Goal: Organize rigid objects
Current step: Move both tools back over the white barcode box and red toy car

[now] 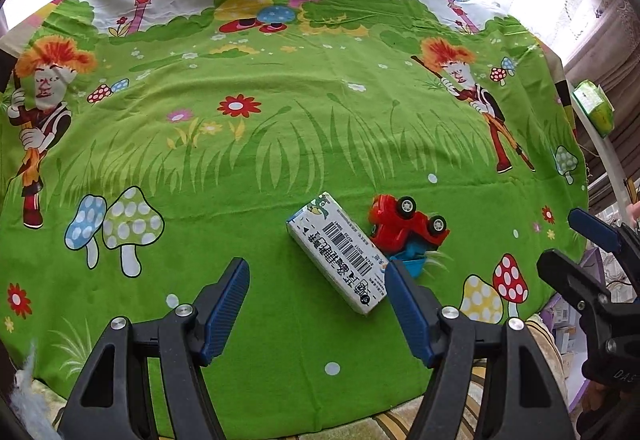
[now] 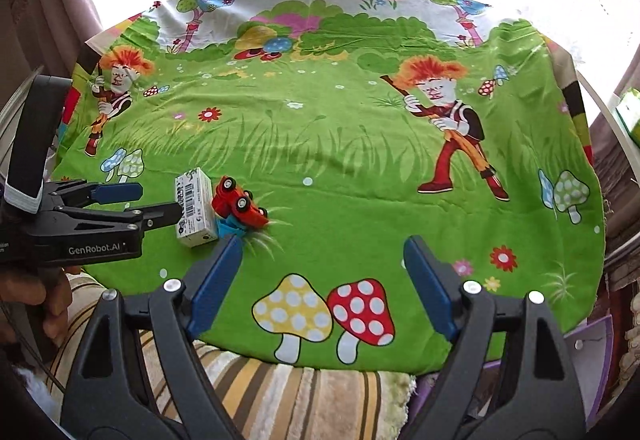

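A white carton with a barcode point(image 1: 340, 252) lies slantwise on the green cartoon cloth point(image 1: 280, 144). A red toy car point(image 1: 408, 224) lies overturned against its right side, wheels up, with a blue part point(image 1: 412, 262) under it. My left gripper point(image 1: 315, 266) is open; the carton's near end reaches in beside its right finger point(image 1: 404, 304), with no pad pressing on it. In the right wrist view the carton point(image 2: 196, 212) and car point(image 2: 238, 204) sit at the left, with the left gripper point(image 2: 158, 200) at them. My right gripper point(image 2: 323, 244) is open and empty above printed mushrooms.
The cloth point(image 2: 340, 160) ends close in front, where a striped cushion point(image 2: 280, 400) shows below it. A bright window with lace curtains stands behind. A green packet point(image 1: 594, 104) rests on a white rail at the right. A hand point(image 2: 36, 300) holds the left gripper.
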A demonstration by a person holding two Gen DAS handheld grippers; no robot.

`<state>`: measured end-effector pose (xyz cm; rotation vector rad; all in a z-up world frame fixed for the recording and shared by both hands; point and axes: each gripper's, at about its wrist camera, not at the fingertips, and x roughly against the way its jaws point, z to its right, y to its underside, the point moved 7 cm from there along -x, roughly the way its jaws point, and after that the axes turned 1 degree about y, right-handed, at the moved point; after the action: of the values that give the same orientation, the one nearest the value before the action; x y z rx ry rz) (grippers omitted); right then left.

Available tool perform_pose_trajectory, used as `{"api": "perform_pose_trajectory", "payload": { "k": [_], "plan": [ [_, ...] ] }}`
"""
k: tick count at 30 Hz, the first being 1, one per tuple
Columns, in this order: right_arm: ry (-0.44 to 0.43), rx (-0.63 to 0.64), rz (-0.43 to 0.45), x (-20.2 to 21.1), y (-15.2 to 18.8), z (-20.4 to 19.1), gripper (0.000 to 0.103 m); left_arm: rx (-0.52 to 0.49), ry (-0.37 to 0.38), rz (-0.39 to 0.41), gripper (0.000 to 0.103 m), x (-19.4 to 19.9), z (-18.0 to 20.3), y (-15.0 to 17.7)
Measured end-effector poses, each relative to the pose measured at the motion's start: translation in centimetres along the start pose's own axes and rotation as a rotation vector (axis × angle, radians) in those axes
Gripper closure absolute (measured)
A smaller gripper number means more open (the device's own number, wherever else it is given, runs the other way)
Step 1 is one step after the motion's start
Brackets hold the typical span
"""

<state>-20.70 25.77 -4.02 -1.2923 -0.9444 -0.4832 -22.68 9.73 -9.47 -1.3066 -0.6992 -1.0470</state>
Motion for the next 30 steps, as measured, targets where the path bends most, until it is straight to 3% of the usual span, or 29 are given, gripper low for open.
{"api": "perform_pose_trajectory", "payload": {
  "k": [12,24,30],
  "plan": [
    [-0.055,0.112,-0.065,-6.2,-1.7,-3.2,0.018,0.042,0.016,-0.008,0.033,-1.7,-1.6,-0.5],
    [-0.017,0.040,-0.066,-7.9,-2.8,-0.2,0.018,0.069,0.059,-0.010,0.031,-1.9,-2.2,-0.1],
    [0.048,-0.007,-0.095,-9.7,-3.2,2.3,0.018,0.060,0.045,-0.005,0.031,-1.7,-2.2,0.0]
  ]
}}
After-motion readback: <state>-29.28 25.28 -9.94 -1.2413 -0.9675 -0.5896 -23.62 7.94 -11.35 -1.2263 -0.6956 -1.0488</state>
